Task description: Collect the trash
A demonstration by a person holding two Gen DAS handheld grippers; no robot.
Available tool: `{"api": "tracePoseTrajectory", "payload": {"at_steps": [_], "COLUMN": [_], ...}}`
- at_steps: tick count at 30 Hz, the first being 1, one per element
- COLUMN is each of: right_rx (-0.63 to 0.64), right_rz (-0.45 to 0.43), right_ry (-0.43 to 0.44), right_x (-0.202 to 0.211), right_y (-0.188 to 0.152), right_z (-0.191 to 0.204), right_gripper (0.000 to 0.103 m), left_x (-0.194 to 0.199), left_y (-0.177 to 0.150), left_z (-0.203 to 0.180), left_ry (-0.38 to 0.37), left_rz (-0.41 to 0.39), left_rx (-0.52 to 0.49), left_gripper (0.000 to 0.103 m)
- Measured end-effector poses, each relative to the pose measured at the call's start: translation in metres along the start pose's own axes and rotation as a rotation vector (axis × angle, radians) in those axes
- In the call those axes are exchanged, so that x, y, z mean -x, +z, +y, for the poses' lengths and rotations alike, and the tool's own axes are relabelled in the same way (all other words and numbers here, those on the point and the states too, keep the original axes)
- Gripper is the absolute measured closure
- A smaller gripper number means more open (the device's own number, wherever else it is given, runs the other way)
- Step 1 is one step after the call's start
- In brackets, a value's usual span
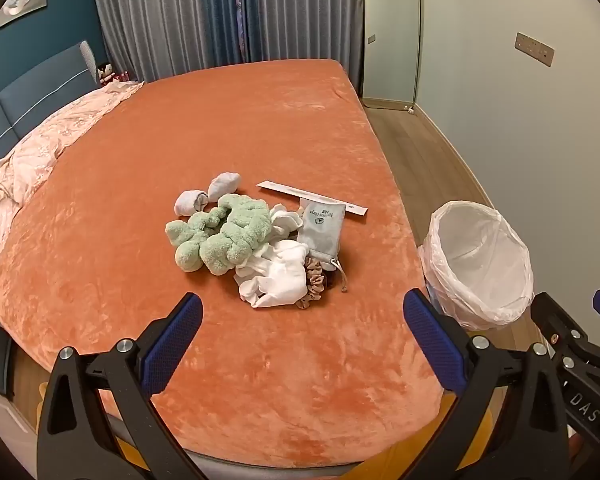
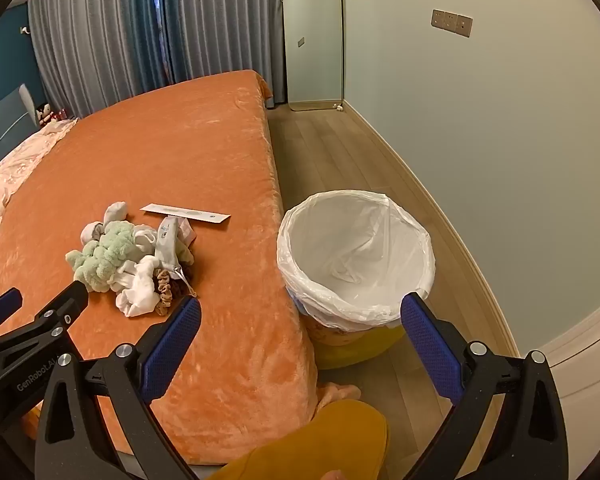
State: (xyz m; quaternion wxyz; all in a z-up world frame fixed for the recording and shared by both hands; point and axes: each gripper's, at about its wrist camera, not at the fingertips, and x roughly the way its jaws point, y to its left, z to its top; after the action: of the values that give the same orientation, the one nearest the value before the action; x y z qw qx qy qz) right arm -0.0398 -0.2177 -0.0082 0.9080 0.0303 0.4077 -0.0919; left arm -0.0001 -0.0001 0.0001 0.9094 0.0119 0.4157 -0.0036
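I see both grippers, left (image 1: 302,344) and right (image 2: 300,344), spread wide, empty | pile (image 1: 256,248) mid-bed (image 1: 260,380), bare blanket around | one bin (image 2: 356,256) on floor touching bed edge | two sock balls (image 1: 208,196), one paper strip (image 1: 312,198)

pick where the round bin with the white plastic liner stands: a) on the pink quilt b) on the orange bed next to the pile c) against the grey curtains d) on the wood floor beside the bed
d: the round bin with the white plastic liner stands on the wood floor, right beside the edge of the orange bed.
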Motion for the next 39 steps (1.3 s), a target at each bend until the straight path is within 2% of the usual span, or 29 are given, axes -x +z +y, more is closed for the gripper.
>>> {"api": "tracePoseTrajectory", "payload": {"at_steps": [28, 39], "right_rx": [0.006, 0.008], "right_rz": [0.003, 0.002], "right_ry": [-0.003, -0.006], "right_x": [-0.0002, 0.0007], "right_y": [0.001, 0.0009], "right_z": [0.0009, 0.0026], "right_gripper": [0.007, 0.007], "left_x": [-0.0012, -0.0019], "left_y": [0.0041, 0.0036], "left_z": [-0.0024, -0.0001], "left_ry": [0.0, 0.013], "left_rz": [-0.005, -0.009], "left_rx": [0.004, -0.024], "left_gripper": [0.007, 0.007]}}
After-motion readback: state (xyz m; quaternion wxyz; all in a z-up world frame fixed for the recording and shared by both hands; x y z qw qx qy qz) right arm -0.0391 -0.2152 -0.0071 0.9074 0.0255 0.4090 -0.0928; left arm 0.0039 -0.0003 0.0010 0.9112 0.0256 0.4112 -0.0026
